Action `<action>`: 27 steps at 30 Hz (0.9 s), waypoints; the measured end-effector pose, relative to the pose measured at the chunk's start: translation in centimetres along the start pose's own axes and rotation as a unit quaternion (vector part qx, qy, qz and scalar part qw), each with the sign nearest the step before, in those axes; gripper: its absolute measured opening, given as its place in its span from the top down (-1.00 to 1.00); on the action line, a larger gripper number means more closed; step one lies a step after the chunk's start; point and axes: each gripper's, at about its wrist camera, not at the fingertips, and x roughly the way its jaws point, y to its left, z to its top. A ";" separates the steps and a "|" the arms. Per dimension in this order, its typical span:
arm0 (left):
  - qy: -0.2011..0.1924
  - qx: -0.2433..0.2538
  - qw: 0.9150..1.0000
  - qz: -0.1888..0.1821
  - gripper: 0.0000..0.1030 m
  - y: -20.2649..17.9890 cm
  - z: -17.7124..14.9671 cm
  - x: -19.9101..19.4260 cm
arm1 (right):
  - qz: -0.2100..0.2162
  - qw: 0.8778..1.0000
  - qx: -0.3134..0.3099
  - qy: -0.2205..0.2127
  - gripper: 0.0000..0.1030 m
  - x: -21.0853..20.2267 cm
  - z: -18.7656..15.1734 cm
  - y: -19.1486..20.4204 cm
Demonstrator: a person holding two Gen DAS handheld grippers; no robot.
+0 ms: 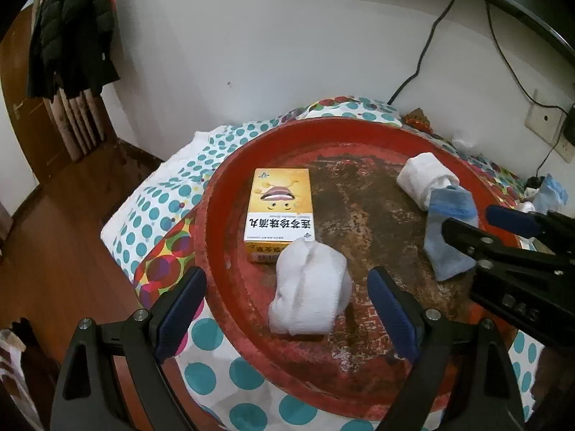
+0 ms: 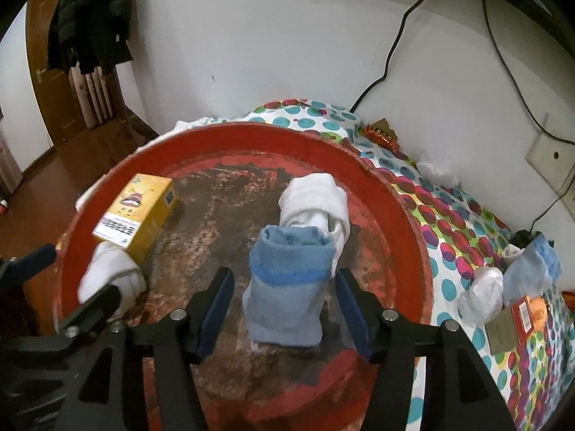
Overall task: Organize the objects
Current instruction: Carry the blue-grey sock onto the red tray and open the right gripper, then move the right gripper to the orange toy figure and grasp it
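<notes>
two grippers in view. left gripper (image 1: 287, 318) spread wide, pads clear of the white sock (image 1: 309, 287) lying between them on the tray. right gripper (image 2: 282, 318) spread too, pads either side of the blue sock (image 2: 287, 287) with a gap on each side, not pressing it.

tray (image 2: 406, 215): one, round, red rim, worn brown-red floor. on it, counted: one blue sock, near side right; one white sock, near side left, its far end touching the box; one white sock roll (image 2: 316, 201) just behind the blue sock, touching it; one yellow box (image 1: 278, 208) with black print, left of centre, lying flat.

off the tray, right: one more blue sock (image 2: 535, 269), a white bundle (image 2: 481, 294) beside it, a red and orange packet (image 2: 528, 314).

surface: cloth with teal and multicolour dots (image 2: 452, 222) under the tray.

room: white wall (image 1: 269, 36), two black cables (image 1: 420, 61), one wall socket (image 1: 544, 118), dark jacket (image 1: 75, 28) hanging far left, wood floor (image 1: 61, 215).
</notes>
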 end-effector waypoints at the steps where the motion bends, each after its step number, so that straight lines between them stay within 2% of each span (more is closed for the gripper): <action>1: -0.001 0.002 1.000 -0.001 -0.74 -0.1 0.0 -0.1 | 0.001 1.000 0.001 -0.002 -0.17 -0.4 -0.1 0.0; 10: -0.015 0.033 0.999 -0.001 -0.74 -1.9 -0.3 -0.8 | 0.002 0.999 0.035 -0.019 -0.17 -4.9 -3.1 -3.3; 17: -0.025 0.049 0.998 -0.005 -0.74 -3.0 -0.6 -1.3 | -0.047 0.994 0.098 -0.011 -0.17 -7.2 -7.0 -10.7; 23: -0.034 0.073 0.997 -0.006 -0.84 -4.2 -1.0 -1.4 | -0.094 0.979 0.181 -0.009 -0.17 -8.2 -10.6 -18.8; 27: -0.039 0.081 0.996 -0.019 -0.86 -4.8 -1.2 -1.7 | -0.110 0.960 0.256 -0.009 -0.17 -8.4 -11.9 -24.3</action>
